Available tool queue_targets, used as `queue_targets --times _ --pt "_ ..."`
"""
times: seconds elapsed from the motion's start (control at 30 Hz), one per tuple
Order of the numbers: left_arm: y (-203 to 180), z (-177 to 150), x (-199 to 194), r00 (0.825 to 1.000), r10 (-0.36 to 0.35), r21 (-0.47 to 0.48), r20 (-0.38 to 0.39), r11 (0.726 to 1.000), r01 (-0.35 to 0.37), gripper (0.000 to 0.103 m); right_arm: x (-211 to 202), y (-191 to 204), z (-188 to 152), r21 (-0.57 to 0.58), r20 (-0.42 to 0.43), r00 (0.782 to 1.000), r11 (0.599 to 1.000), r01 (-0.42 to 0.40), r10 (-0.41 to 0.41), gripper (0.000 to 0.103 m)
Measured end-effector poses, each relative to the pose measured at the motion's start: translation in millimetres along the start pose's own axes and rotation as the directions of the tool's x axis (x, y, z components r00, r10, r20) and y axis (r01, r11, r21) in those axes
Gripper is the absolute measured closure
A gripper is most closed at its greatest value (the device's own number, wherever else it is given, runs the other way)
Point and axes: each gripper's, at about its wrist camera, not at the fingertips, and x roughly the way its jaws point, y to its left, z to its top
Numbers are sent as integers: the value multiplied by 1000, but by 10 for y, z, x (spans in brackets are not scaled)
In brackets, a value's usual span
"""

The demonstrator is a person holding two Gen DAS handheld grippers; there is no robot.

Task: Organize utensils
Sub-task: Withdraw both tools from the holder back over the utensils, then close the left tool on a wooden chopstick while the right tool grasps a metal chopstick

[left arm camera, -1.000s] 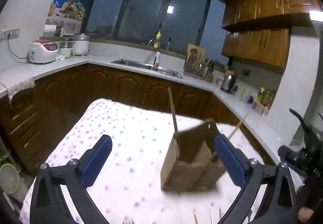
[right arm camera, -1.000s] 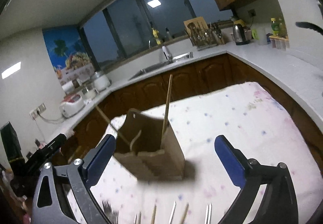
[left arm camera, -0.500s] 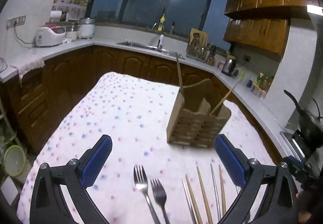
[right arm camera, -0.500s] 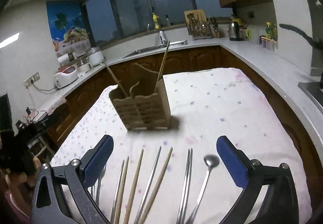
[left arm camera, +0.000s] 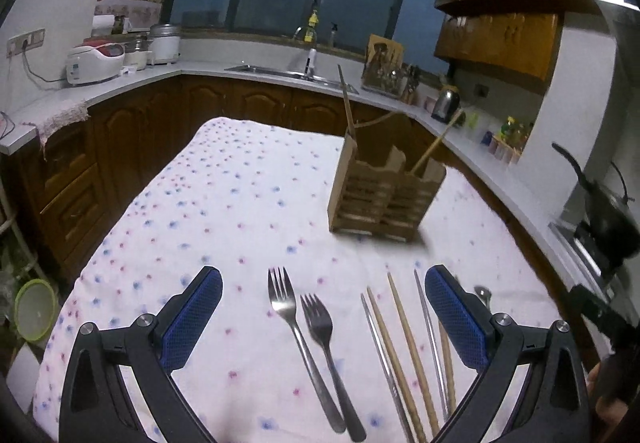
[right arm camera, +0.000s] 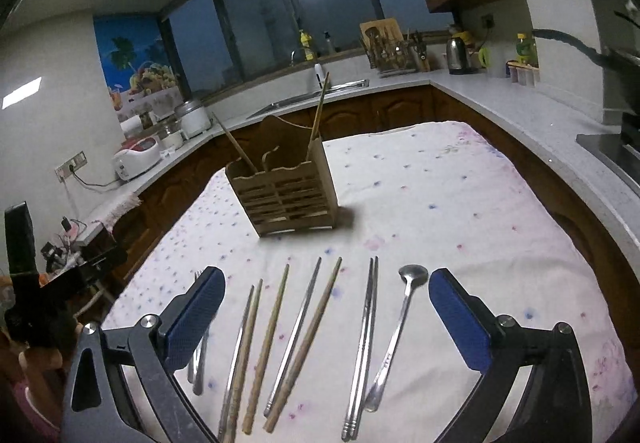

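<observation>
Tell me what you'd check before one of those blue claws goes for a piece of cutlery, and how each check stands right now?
1. Left gripper open and holding nothing: ok.
2. Right gripper open and holding nothing: ok.
3. Wooden holder upright on the tablecloth: ok.
4. Room in the holder: two sticks already stand in it; free space in each compartment: cannot tell.
5. Pieces lying apart enough to grasp singly: forks and spoon ok; metal chopstick pair touching: not ok.
6. Left gripper over the forks: ok.
</observation>
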Motion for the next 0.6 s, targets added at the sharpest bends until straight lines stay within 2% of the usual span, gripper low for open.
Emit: queue_targets --times 0.2,0.33,0.43,0.47,0.5,0.6 --pt "-77 -28 -7 1000 -2 33 -28 999 2 1 58 -40 -71 -2 -26 1000 1000 -6 6 2" --pt "-167 -18 31 998 -21 58 -63 998 25 4 135 -47 -103 -7 -55 998 1000 -15 15 16" --pt "-270 -30 126 993 -21 105 -115 994 33 19 210 -74 -126 1 -81 996 1000 -21 21 26" --pt "-298 -33 179 990 -19 116 -138 993 35 27 234 -87 -133 5 -90 996 1000 -22 22 27" --pt "-325 -39 234 986 -23 119 -163 992 43 34 252 -100 -147 8 -97 995 1000 -25 26 32" --pt "-352 -54 353 973 -48 104 -224 992 73 44 329 -139 -177 18 -128 992 1000 -19 21 51"
